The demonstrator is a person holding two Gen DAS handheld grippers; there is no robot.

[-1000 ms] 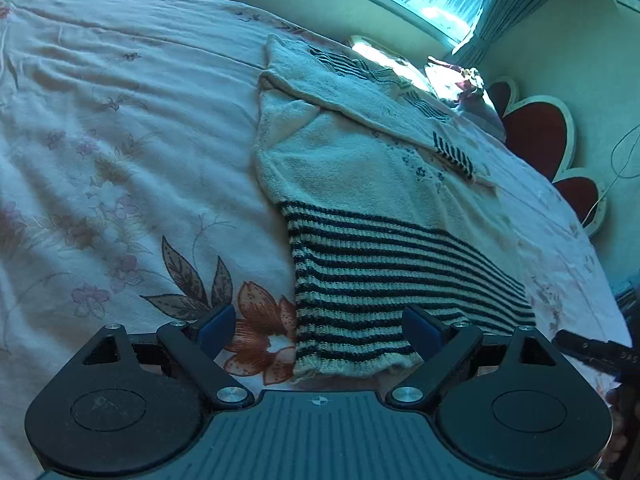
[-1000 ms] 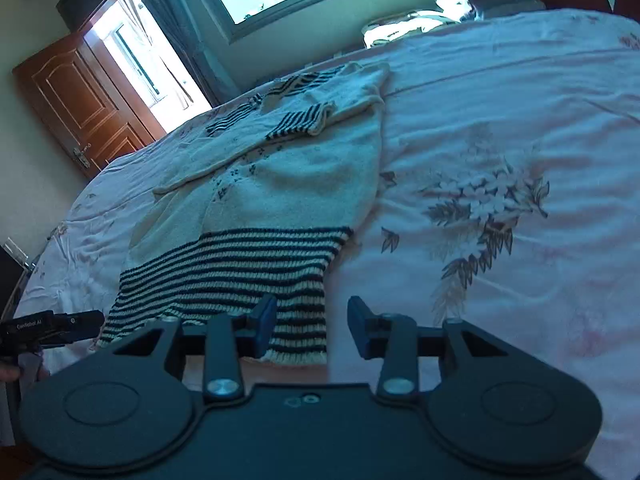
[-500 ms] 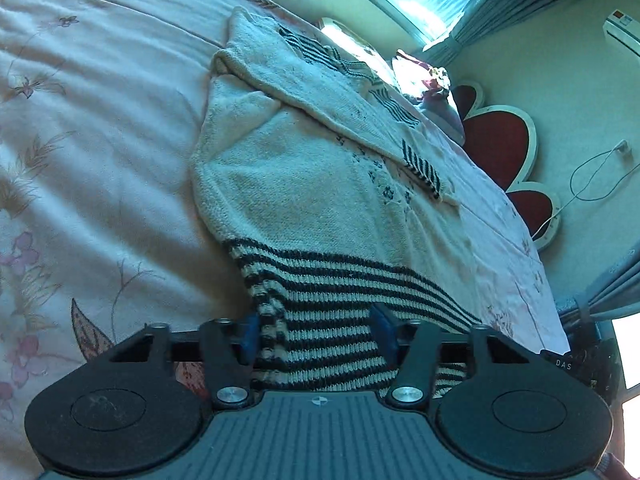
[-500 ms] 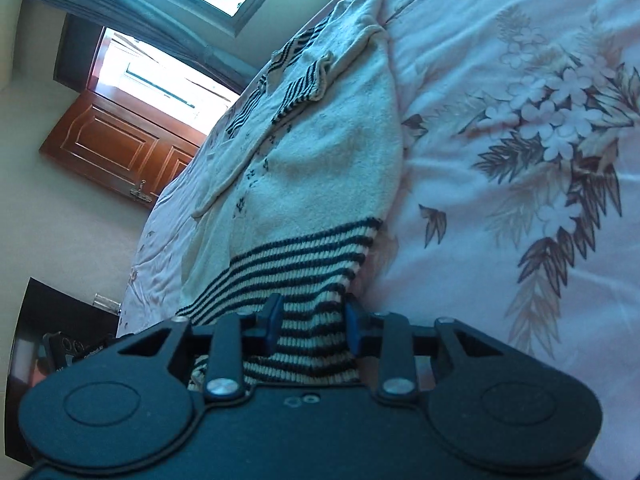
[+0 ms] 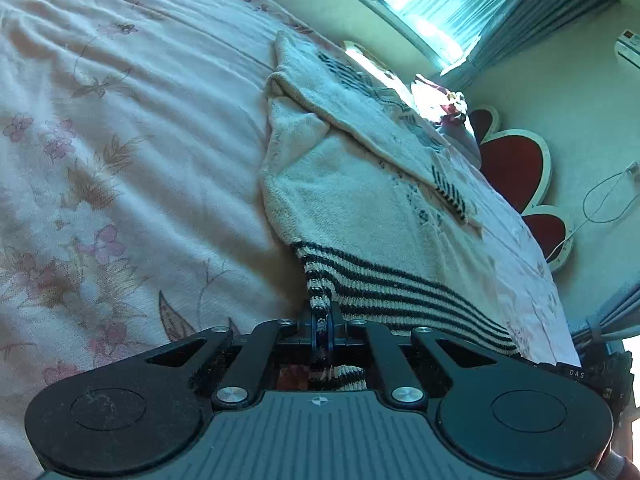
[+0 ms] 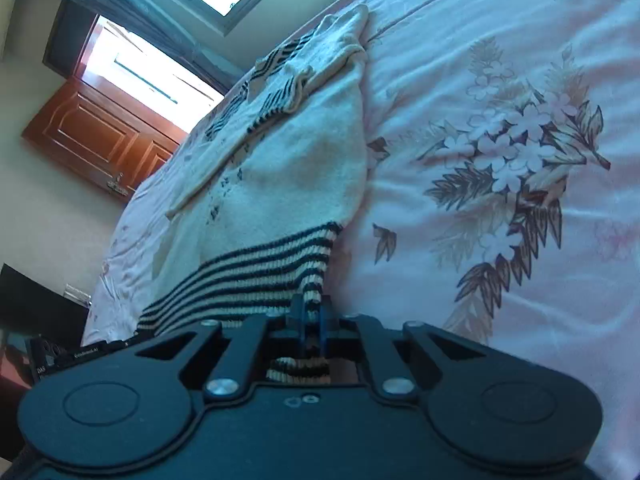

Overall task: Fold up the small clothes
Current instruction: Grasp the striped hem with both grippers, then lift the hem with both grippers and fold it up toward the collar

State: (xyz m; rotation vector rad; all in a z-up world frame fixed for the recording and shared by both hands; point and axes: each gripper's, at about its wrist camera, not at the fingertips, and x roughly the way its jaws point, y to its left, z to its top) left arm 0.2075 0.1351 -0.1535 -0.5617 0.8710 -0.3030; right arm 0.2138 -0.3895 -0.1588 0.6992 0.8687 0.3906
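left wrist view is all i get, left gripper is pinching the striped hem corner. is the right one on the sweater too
Observer: Yes, the right gripper is shut on the other hem corner of the sweater.
Operator: what's beyond it on that side
Observer: Bare floral bedsheet to its right.
Operator: anything my view misses in the room
Observer: A brown wooden door beyond the bed's far side.

Fuzzy knit sweater [image 5: 360, 184] on a smooth printed cotton-like bedsheet [image 5: 120, 160]; glossy wooden door [image 6: 96, 136].
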